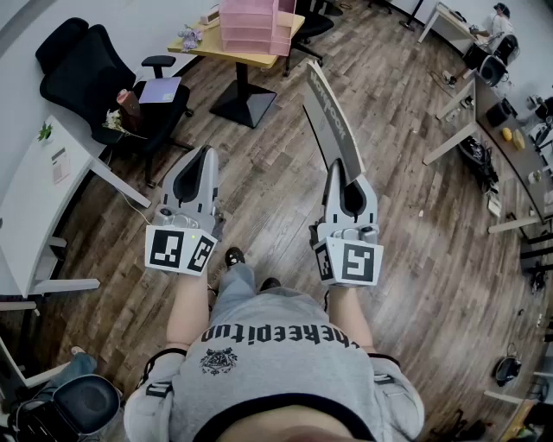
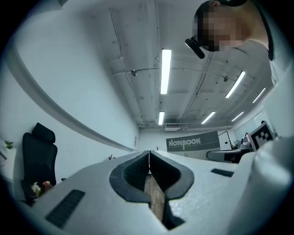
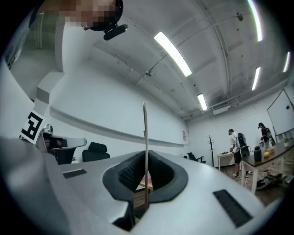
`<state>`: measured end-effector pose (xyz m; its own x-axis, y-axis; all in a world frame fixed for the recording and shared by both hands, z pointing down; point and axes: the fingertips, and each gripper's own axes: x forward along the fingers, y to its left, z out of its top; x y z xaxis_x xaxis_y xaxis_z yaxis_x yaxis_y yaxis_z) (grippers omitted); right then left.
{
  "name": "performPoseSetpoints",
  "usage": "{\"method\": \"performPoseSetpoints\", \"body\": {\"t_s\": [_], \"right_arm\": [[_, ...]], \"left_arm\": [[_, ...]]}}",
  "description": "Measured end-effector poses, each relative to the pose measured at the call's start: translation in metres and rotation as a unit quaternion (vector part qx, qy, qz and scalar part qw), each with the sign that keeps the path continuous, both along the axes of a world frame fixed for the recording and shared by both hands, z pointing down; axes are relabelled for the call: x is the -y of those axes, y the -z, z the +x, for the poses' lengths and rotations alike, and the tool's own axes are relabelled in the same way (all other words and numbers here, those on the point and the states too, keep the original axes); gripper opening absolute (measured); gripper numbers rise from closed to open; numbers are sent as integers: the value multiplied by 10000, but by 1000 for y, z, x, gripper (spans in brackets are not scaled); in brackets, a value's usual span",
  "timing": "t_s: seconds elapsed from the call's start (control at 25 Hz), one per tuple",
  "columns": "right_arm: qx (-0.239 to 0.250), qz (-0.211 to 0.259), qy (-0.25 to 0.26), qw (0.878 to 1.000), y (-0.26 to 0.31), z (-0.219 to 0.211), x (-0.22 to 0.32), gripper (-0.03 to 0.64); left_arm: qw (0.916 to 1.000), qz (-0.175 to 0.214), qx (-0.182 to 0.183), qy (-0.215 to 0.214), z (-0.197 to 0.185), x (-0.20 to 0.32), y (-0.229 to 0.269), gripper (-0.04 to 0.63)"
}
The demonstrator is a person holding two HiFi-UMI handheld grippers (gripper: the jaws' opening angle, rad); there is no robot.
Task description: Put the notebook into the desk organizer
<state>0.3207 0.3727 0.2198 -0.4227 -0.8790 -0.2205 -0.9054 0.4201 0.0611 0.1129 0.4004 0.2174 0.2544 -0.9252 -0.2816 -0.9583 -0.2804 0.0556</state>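
Two grippers ride out ahead of a person standing on a wood floor (image 1: 259, 190), well short of the goal. The right gripper (image 1: 339, 166) is clenched on the near end of the notebook (image 1: 328, 121), a thin grey book whose long axis runs forward from the jaws and tilts upward. The left gripper (image 1: 207, 154) is closed with nothing between its jaws and carries nothing.

The pink desk organizer (image 1: 251, 26) stands on a wooden tabletop (image 1: 259, 59), toward the right end and close to the near edge as the head view frames it. It lies ahead of the right gripper and off to its left, well apart from the notebook's far end. The organizer sits roughly between the lines of the two grippers, and the left looks slightly nearer to it. The load is on the right, though, so the approach likely falls to that hand, swinging leftward.

From the right gripper (image 3: 146, 158) view, the notebook (image 3: 145, 137) is only a thin upright edge rising from the pinched jaws. The left gripper (image 2: 149, 153) view catches the notebook's (image 2: 193, 142) broad cover side-on, with its printed title. Only the head view plainly shows the organizer.
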Motion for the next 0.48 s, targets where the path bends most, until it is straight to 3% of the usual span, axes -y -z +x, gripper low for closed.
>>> {"method": "performPoseSetpoints", "body": {"t_s": [0.48], "right_arm": [[9,17,-21,10000,-1,-8,16,9]], "left_arm": [[10000,20,-3,-4,-8,16,0,8]]}}
